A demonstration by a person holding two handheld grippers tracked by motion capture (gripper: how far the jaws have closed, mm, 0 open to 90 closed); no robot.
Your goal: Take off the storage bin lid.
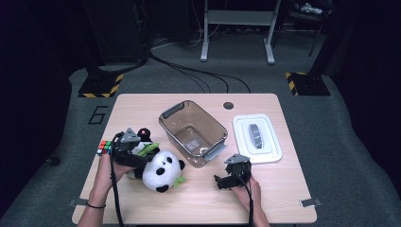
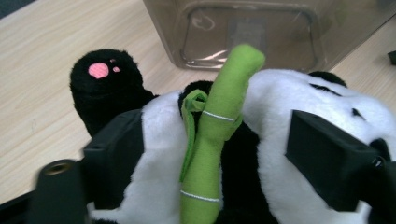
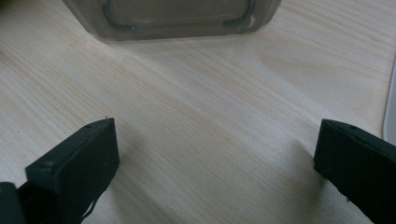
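A black-and-white panda plush (image 1: 163,170) lies on the wooden table (image 1: 265,194), at its front left, holding a green bamboo stalk (image 2: 219,121). My left gripper (image 1: 141,157) has its jaws on either side of the panda's body (image 2: 289,98) and presses into the plush. In the left gripper view one black paw with a pink pad (image 2: 100,70) sticks out to the left. My right gripper (image 1: 220,181) rests low over bare table in front of the bin, open, with nothing between its jaws (image 3: 217,154).
A clear grey bin (image 1: 194,132) with grey handles stands mid-table, just beyond the panda (image 2: 252,32) and ahead of the right gripper (image 3: 177,18). Its white lid (image 1: 257,138) lies to the right. A colour cube (image 1: 104,147) sits by the left edge.
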